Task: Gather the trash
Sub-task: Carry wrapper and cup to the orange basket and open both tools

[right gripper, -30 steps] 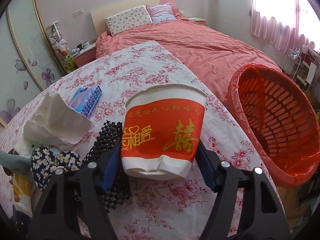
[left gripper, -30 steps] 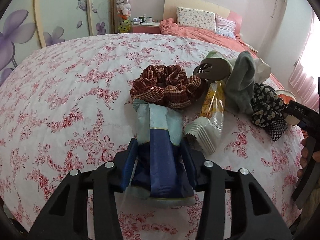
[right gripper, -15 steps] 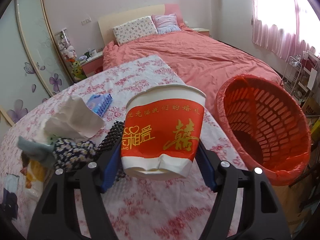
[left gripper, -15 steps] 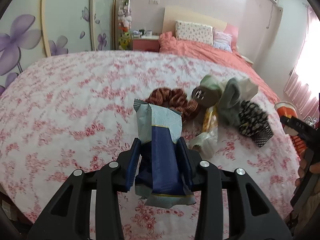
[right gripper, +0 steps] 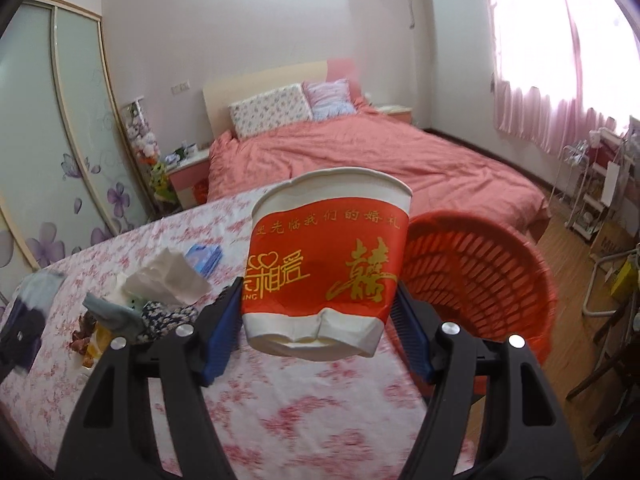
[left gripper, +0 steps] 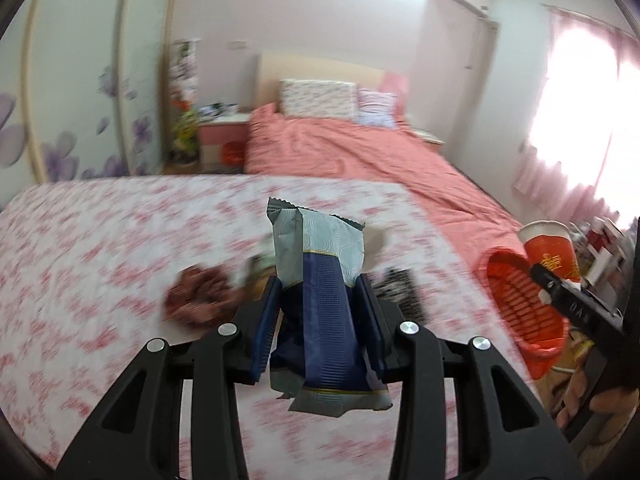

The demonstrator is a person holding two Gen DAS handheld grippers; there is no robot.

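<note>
While clamped: wrapper (upright) inside hand-held gripper

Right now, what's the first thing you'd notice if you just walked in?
A crumpled red-and-white paper cup pinched in the right gripper, in front of the red trash basket. Then a blue-and-grey snack wrapper in the left gripper, above the pink flowered tablecloth.

Pink-curtained window lights a coral bed beside floral wardrobe doors.
</note>
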